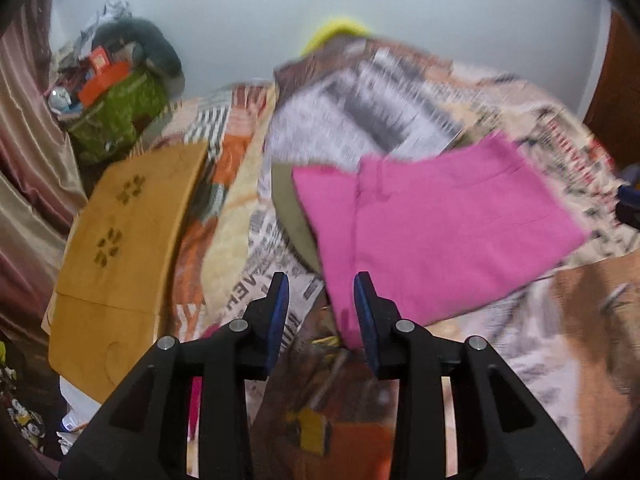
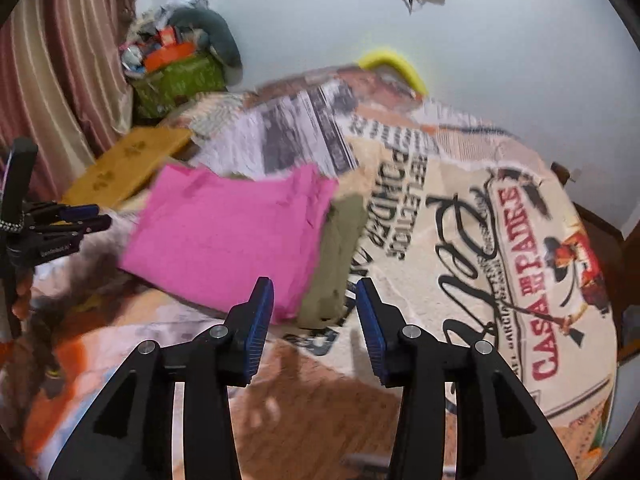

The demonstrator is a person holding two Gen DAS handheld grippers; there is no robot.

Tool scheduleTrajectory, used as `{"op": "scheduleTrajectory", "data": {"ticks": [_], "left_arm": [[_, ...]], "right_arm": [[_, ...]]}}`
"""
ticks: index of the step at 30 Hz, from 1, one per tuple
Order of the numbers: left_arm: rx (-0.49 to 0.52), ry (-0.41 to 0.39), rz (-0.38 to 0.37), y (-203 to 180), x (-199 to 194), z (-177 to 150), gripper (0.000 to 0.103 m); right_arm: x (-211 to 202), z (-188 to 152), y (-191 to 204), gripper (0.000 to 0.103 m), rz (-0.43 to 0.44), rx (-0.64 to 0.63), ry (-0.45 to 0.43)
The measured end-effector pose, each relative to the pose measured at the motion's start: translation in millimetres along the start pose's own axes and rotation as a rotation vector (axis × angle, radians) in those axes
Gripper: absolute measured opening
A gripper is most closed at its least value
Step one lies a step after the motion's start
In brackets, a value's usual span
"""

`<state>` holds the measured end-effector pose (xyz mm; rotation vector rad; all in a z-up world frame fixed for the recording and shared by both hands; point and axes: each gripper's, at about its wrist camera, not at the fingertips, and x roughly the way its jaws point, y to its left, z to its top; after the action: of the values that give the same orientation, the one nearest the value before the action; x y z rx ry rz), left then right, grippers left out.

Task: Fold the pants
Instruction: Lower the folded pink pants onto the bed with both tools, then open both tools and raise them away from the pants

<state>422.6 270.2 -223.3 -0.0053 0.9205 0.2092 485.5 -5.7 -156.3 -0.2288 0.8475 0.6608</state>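
The pink pants [image 1: 436,232] lie folded into a flat, roughly rectangular stack on a bed covered by a newspaper-print bedspread [image 2: 480,208], and part of an olive-green garment [image 2: 340,256] shows from under one edge of them. In the left wrist view the left gripper [image 1: 322,304] points down at the bed with its blue pads [image 1: 280,312] parted by a moderate gap; nothing sits between them, and the near corner of the pants lies just past the right pad, at about 1 o'clock from the fingertips. In the right wrist view the right gripper [image 2: 314,308] likewise stands partly open and empty, with the pants at about 11 o'clock from its tips and the olive garment just beyond the gap at 12 o'clock. The left gripper also appears at the 9 o'clock edge of that view, clear of the fabric. A tan board [image 1: 120,240] with paw-like cut-outs rests on the bed at 10 o'clock in the left view, and a green basket [image 2: 176,80] heaped with clutter stands by the striped curtain [image 2: 60,80] beyond it. Both views are motion-blurred.
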Motion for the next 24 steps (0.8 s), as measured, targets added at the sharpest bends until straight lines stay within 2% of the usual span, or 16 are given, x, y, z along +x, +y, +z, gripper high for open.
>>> {"op": "scheduleTrajectory", "data": {"ticks": [3,6,10,16,19,24], "left_arm": [[-0.003,-0.099,-0.035,-5.7,-59.2,6.1,0.034],[0.003,-0.222,-0.056,-14.5,-129.1,6.7,0.034],[0.005,-0.338,-0.066,-24.2,-202.9,1.1,0.034],[0.016,-0.56,-0.041,-41.3,-318.5,-37.9,0.034],[0.005,-0.635,-0.042,-48.5,-358.1,-59.9,0.034],[-0.017,-0.737,-0.047,-58.2,-414.1,-100.4,0.034]], "right_arm": [[-40.2,8.4,14.7,0.039,0.03,-0.02,-0.062],[-87.7,13.7,32.5,0.039,0.044,-0.051,-0.155],[-156.6,14.8,62.9,0.039,0.058,-0.091,-0.296],[-241.9,-3.6,97.2,0.039,0.101,-0.098,-0.471],[-281.6,-19.0,111.5,0.039,0.139,-0.077,-0.559],[-323.9,-44.7,129.7,0.039,0.156,-0.063,-0.666]]}}
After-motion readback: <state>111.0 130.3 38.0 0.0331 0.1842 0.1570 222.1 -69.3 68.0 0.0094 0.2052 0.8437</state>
